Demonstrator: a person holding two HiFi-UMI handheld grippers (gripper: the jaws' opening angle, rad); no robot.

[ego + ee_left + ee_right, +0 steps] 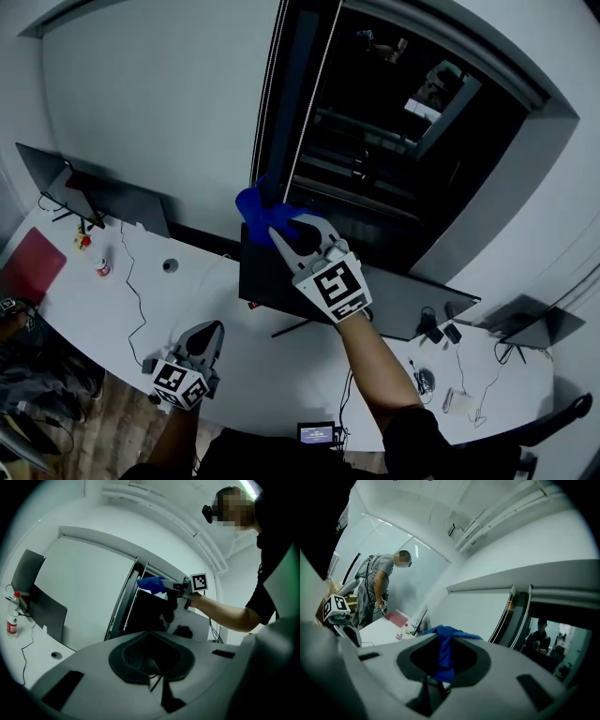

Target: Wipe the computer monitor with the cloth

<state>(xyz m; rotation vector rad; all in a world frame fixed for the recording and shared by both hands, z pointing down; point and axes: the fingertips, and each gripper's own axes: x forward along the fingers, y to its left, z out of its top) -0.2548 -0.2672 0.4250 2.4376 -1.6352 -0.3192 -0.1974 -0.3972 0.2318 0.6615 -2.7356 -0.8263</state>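
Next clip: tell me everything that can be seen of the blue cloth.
The blue cloth looks like soft fabric, crumpled and bunched rather than spread flat. The right gripper is shut on it. In the right gripper view a pinched fold runs between the jaws, and a loose bunch spills out beyond their tips. In the head view it is held at the top left corner of the dark monitor. Whether it actually presses on the screen cannot be told.
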